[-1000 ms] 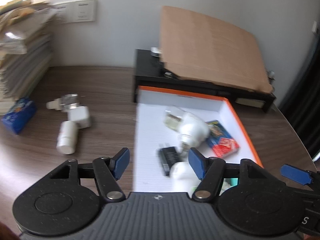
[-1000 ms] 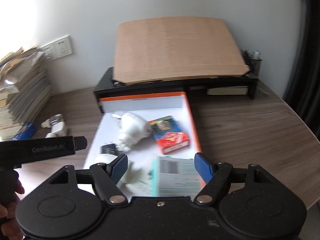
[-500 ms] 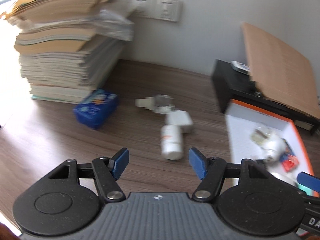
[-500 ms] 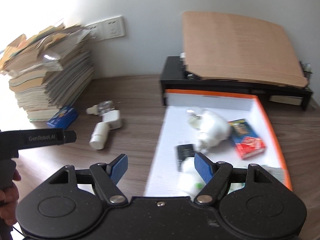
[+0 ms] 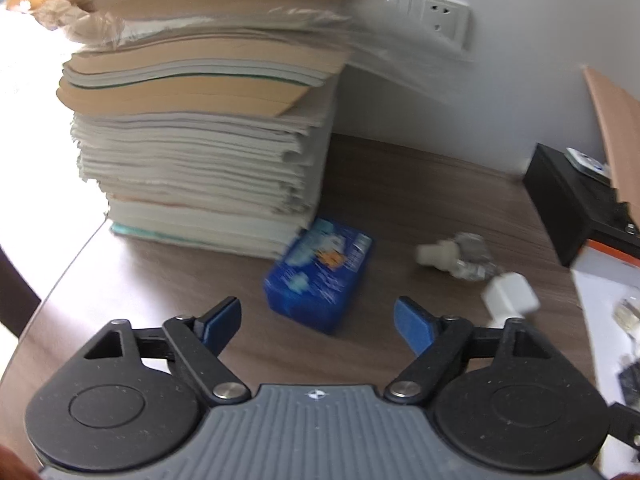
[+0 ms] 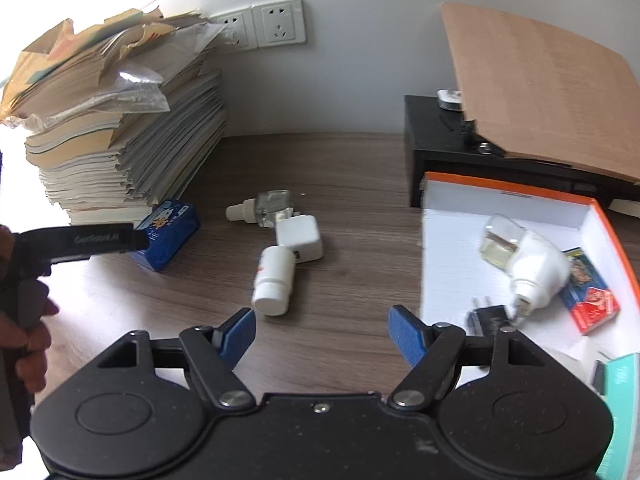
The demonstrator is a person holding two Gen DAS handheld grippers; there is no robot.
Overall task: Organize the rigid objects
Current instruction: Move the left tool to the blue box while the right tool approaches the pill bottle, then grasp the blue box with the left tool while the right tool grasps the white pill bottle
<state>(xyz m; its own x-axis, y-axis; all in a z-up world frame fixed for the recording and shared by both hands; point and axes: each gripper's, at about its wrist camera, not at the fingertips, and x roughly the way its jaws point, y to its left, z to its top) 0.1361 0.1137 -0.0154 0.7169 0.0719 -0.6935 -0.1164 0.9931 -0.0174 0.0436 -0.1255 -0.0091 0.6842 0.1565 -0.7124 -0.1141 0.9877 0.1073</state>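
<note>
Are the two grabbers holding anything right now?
No. The left gripper, jaws just opened wider, hangs empty before the blue box. The right gripper is open and empty too.

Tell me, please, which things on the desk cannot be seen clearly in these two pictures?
- Blue box, left wrist view: motion blur makes its print unreadable.
- White bottle: shows in the right wrist view only.
- Orange-rimmed tray: its near end is hidden by the right gripper; the left wrist view cuts it at the edge.
- Black item in the tray: too small and partly hidden.
</note>
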